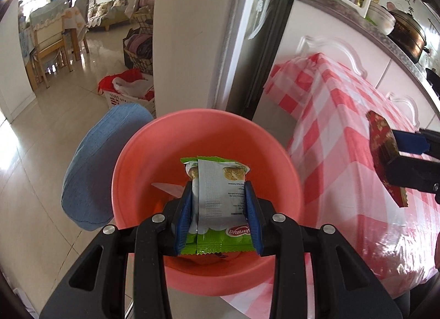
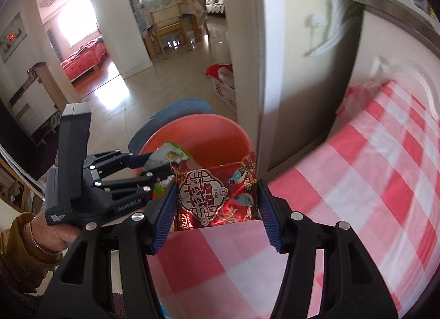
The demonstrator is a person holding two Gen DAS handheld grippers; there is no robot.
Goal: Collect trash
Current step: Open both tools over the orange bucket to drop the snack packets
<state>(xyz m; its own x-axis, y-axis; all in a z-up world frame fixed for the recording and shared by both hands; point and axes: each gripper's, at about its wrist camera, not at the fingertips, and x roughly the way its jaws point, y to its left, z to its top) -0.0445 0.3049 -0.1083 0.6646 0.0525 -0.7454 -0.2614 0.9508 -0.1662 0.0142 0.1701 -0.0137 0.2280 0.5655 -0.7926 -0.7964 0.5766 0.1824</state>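
The left gripper is clamped on a crinkled green-and-silver wrapper over the smooth round pink bin. The right gripper pinches a glossy red foil packet at the bin's 3 o'clock — only its view shows a hand.

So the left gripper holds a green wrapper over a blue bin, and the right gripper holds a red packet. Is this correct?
Nearly. The bin is pink, not blue, as the left wrist view shows. The left gripper does hold the green wrapper over it, and the right gripper holds the red packet.
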